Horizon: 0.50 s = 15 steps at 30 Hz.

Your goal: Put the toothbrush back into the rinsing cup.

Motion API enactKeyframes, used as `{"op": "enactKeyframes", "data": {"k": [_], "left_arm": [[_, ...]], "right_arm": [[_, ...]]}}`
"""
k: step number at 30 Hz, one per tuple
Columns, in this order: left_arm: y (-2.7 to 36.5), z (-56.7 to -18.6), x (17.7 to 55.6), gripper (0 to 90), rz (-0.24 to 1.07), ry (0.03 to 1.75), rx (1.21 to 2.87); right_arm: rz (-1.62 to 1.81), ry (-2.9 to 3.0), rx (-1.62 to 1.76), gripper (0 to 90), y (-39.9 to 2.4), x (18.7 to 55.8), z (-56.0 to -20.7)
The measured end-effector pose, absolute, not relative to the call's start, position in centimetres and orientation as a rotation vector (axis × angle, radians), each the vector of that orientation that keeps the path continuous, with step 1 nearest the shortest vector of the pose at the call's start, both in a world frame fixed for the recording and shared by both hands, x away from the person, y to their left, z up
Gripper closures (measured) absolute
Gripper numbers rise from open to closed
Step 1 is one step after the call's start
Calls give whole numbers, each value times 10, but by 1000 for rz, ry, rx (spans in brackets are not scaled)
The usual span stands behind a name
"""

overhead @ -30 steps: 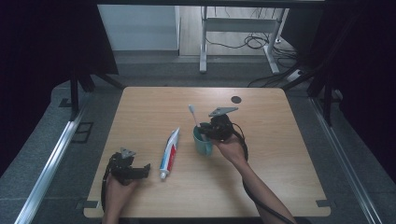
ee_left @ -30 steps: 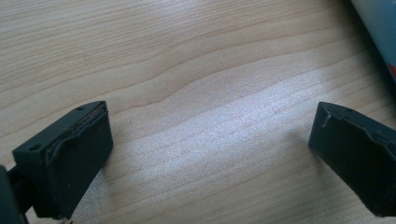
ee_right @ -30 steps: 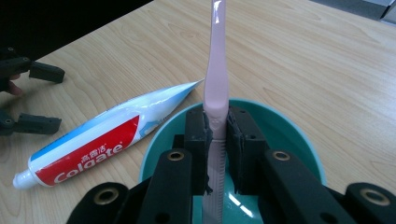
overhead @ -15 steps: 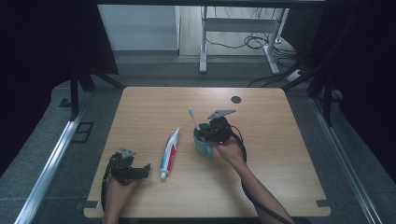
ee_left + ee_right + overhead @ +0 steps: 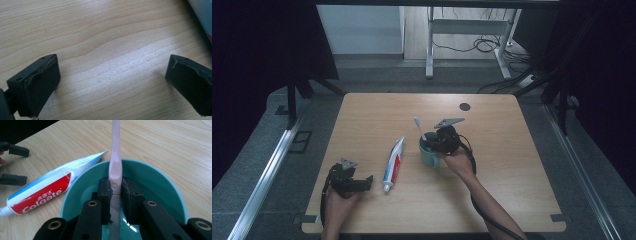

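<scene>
Right hand-held gripper (image 5: pixel 116 195): we see its jaws clamped on the toothbrush (image 5: pixel 115 157) handle, inside the cup (image 5: pixel 160 185).
Toothbrush: upright, head leaning toward 11 o'clock in the high view.
Cup: teal, mid-desk (image 5: pixel 512 200).
Toothpaste (image 5: pixel 393 159): lying at the cup's 9 o'clock, close by.
Left hand-held gripper (image 5: pixel 112 82): jaws wide apart, nothing between them, at the desk's 7 o'clock.

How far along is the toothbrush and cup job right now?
Done: the toothbrush already stands inside the teal cup. In hand: the right tool is clamped on its handle. Left: letting go; the toothpaste lies untouched on the table, and the left tool waits open.
</scene>
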State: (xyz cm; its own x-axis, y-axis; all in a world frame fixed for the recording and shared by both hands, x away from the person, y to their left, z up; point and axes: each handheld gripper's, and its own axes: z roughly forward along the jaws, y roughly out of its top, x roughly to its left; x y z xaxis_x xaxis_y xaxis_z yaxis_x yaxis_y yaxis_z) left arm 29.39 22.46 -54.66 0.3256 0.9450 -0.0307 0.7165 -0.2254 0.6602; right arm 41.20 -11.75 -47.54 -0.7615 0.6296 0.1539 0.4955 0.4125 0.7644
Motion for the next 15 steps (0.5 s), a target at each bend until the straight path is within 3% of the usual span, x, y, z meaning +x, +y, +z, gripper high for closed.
{"op": "enactKeyframes", "data": {"k": [15], "left_arm": [[225, -547, 294, 0, 515, 1457, 2017]], "right_arm": [[1275, 2496, 967, 705, -119, 408, -465]]}}
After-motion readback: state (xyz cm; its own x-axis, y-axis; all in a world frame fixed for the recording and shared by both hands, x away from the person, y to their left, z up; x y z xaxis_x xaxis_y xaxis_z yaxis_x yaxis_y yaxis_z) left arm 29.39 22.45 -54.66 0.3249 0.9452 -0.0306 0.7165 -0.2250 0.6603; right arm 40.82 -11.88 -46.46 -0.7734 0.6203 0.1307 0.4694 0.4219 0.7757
